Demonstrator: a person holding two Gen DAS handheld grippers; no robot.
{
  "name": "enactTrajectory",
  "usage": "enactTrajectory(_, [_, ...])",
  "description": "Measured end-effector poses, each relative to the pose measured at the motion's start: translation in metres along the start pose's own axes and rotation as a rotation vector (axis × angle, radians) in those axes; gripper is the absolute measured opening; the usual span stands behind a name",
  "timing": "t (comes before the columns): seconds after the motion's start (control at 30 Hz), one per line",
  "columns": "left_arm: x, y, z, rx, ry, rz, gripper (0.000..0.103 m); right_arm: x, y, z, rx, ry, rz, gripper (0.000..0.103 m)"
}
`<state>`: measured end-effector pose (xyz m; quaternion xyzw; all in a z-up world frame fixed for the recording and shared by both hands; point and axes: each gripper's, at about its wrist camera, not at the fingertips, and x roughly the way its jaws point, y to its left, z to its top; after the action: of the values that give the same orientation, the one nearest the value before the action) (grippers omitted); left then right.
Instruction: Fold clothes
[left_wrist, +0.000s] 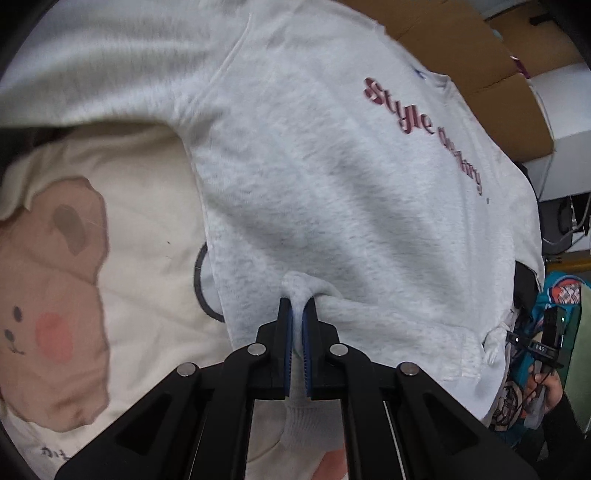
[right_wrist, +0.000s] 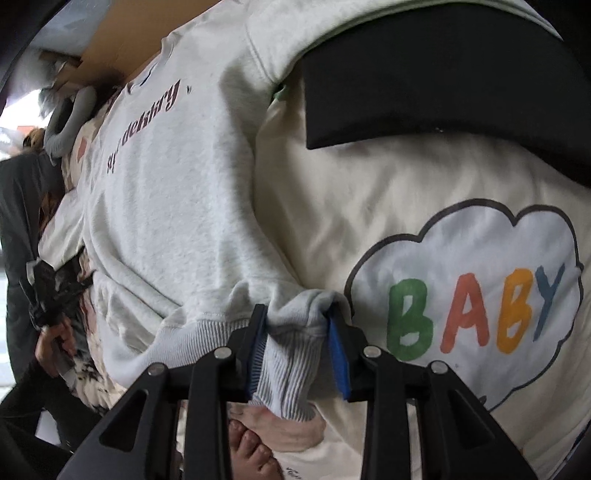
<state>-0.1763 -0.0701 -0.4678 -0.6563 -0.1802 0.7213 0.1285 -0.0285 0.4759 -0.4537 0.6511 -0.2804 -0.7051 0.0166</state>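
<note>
A light grey sweatshirt (left_wrist: 314, 177) with dark red lettering lies spread over a cream blanket. My left gripper (left_wrist: 298, 306) is shut on a pinch of its ribbed hem. In the right wrist view the same sweatshirt (right_wrist: 166, 192) runs up the left half. My right gripper (right_wrist: 295, 314) has its jaws partly apart around the bunched ribbed hem corner (right_wrist: 288, 354), with fabric filling the gap and touching both blue pads. The other gripper and the hand holding it show at the right edge of the left wrist view (left_wrist: 543, 347).
A cream blanket with a bear print (left_wrist: 55, 280) and a "BABY" cloud print (right_wrist: 469, 310) lies under the sweatshirt. A black cushion-like object (right_wrist: 443, 85) sits at upper right. Cardboard boxes (left_wrist: 480, 55) stand behind. Other patterned clothes (left_wrist: 561, 295) lie at the right. Bare toes (right_wrist: 251, 446) show below.
</note>
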Motion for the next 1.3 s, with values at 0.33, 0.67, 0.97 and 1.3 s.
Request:
enactTrajectory(0.33, [-0.016, 0.01, -0.007, -0.084, 0.016, -0.027, 0.037, -0.038, 0.001, -0.023, -0.017, -0.038, -0.028, 0.051])
enactTrajectory(0.67, [-0.044, 0.01, -0.026, -0.03, 0.025, -0.021, 0.048, -0.065, -0.013, -0.06, 0.025, -0.08, -0.036, 0.051])
enactTrajectory(0.97, [-0.07, 0.024, -0.046, -0.017, 0.015, 0.003, 0.048, -0.073, -0.026, -0.109, 0.043, -0.059, -0.057, 0.051])
enactTrajectory(1.3, [-0.07, 0.028, -0.068, 0.012, 0.057, 0.009, 0.048, -0.045, -0.026, -0.147, 0.014, 0.005, -0.042, 0.051])
